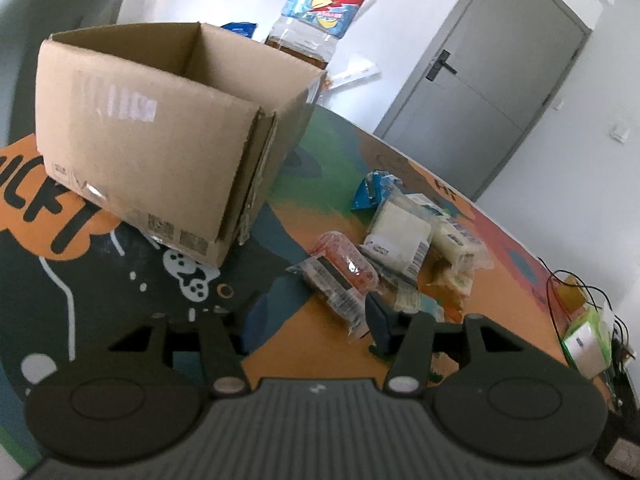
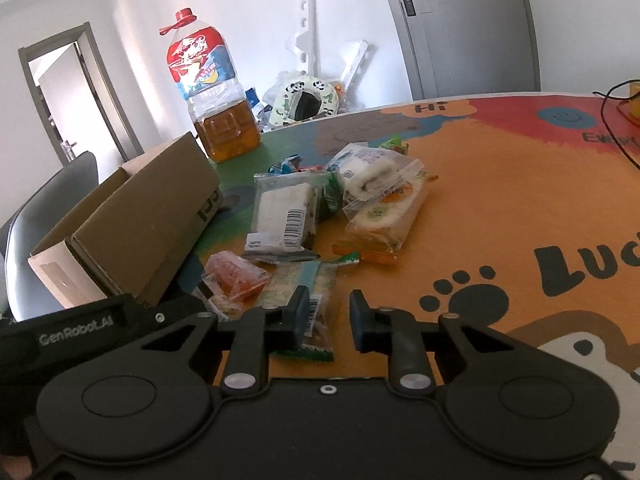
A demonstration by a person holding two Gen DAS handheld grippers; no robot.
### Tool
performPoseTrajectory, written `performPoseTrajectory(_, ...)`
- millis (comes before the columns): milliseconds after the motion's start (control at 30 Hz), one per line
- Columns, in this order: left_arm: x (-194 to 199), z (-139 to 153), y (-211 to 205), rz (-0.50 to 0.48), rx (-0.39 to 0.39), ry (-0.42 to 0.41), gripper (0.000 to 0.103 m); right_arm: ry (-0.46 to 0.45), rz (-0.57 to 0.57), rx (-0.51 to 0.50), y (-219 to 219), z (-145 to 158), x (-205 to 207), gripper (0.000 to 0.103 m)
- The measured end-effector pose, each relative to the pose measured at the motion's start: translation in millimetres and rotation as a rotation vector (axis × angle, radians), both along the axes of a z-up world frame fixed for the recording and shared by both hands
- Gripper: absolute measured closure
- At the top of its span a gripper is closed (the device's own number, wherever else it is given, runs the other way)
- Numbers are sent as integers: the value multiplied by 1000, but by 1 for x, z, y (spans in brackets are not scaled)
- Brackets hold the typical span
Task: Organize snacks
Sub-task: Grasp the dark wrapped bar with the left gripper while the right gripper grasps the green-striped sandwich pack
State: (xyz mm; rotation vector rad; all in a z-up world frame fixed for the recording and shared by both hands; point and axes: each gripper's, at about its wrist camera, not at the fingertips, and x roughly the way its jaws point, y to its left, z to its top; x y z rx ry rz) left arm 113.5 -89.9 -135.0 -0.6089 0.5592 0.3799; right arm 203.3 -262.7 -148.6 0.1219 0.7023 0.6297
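Loosely heaped, the snacks (image 2: 320,216) lie mid-table in clear wrappers: white cakes with barcode labels, an orange jelly pack (image 1: 346,264), a blue packet (image 1: 370,190) at the far edge. Left of them stands an open cardboard box (image 1: 160,136), and far behind it an oil jug (image 2: 212,92) with a red label. "Hi" and "Luc" are printed on the table (image 2: 500,200). The left gripper (image 1: 310,332) is spread wide; the right gripper (image 2: 330,316), with "GenRobot.AI" written beside it, is parted and holds nothing.

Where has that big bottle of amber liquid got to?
The bottle stands upright at the table's far edge, just behind the open cardboard box, left in the right wrist view.
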Motion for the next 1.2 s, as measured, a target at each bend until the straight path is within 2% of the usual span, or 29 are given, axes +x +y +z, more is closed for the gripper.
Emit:
performPoseTrajectory(300,10,0,-12,73,8,-3,47,19,6,34,-8,0,3,83)
performPoseTrajectory(567,23,0,-28,111,112,45,47,24,-16,70,-26,4,6,83)
performPoseTrajectory(633,22,-1,-30,114,131,52,53,28,-22,73,-27,4,7,83)
performPoseTrajectory(700,20,-2,-29,120,143,60,70,25,-21,73,-27,4,6,82)
performPoseTrajectory(767,17,-3,-25,103,130,51,80,24,-19,74,-25,5,6,80)
performPoseTrajectory(900,8,-4,-17,70,94,33,83,19,-6,66,-17,7,4,79)
performPoseTrajectory(1067,-2,-4,-15,42,80,25,83,15,14,54,-1,7,2,63)
performPoseTrajectory(1200,-11,-4,-12,32,76,21,83,11,36,37,12,8,0,58)
